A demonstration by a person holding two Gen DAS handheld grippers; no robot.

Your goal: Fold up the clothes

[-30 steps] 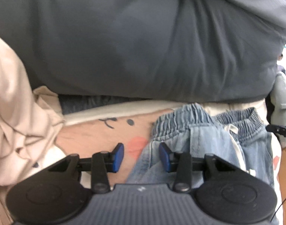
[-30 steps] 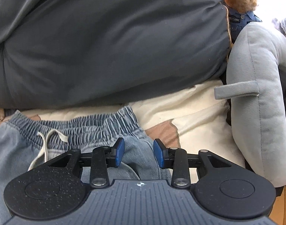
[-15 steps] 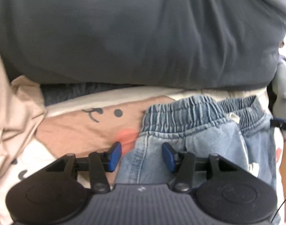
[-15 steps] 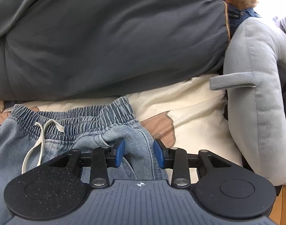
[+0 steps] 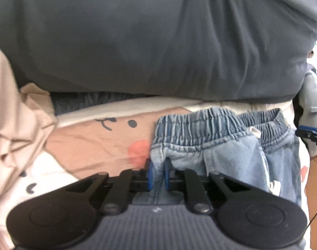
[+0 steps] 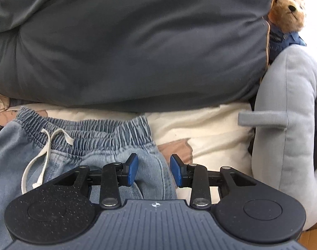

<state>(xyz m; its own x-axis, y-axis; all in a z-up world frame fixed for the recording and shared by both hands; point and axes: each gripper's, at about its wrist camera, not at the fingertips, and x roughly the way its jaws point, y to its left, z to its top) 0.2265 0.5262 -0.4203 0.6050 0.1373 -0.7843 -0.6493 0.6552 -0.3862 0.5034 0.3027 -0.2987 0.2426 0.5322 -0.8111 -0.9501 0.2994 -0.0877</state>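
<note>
Denim shorts (image 5: 225, 145) lie on the bed (image 5: 91, 143), soft and limp. Left gripper (image 5: 157, 171) pinches their side seam below the waistband; right gripper (image 6: 154, 169) gapes over the opposite side.

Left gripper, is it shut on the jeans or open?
Shut: the left gripper has its blue jaws pinching a ridge of the denim jeans just below the elastic waistband.
</note>
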